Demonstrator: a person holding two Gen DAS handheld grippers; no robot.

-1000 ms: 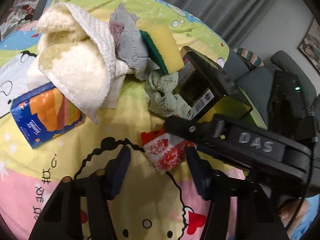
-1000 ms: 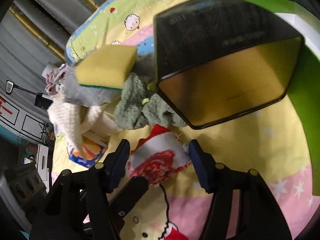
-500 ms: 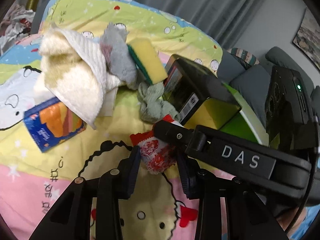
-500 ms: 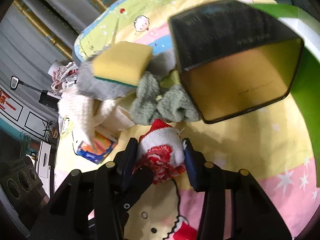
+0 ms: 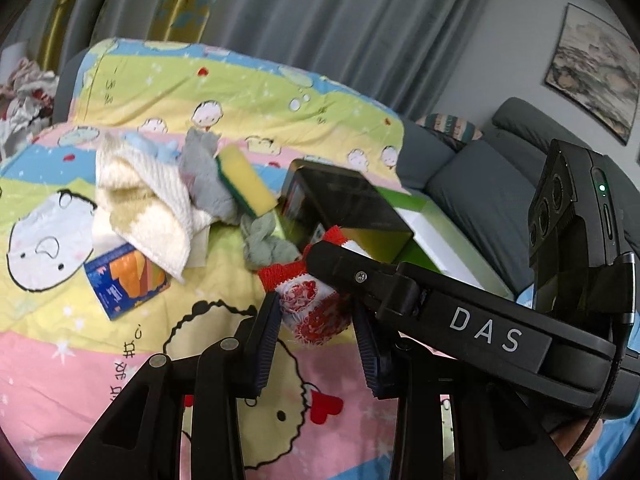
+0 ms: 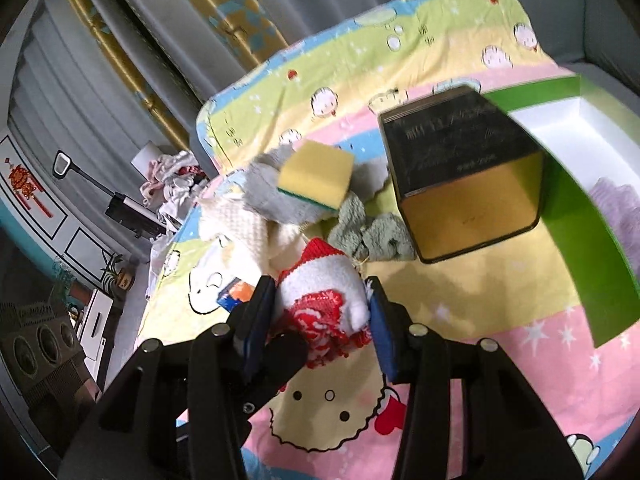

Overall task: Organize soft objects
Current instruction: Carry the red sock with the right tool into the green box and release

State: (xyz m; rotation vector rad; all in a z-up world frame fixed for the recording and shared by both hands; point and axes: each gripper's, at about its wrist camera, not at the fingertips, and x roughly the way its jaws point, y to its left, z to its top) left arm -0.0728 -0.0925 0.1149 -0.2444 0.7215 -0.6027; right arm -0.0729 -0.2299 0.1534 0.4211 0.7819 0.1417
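While both grippers' fingers pinch one red-and-white sock, seemingly two cloths lie behind.

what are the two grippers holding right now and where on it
Both hold the red-and-white sock: right gripper clamps its white middle, left gripper its red-patterned end.

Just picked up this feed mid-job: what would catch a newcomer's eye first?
The red-and-white knitted sock, clamped by both the left gripper and the right gripper above the cartoon bedsheet. Behind it sits a yellow sponge atop piled towels, beside a black tin and a green box.
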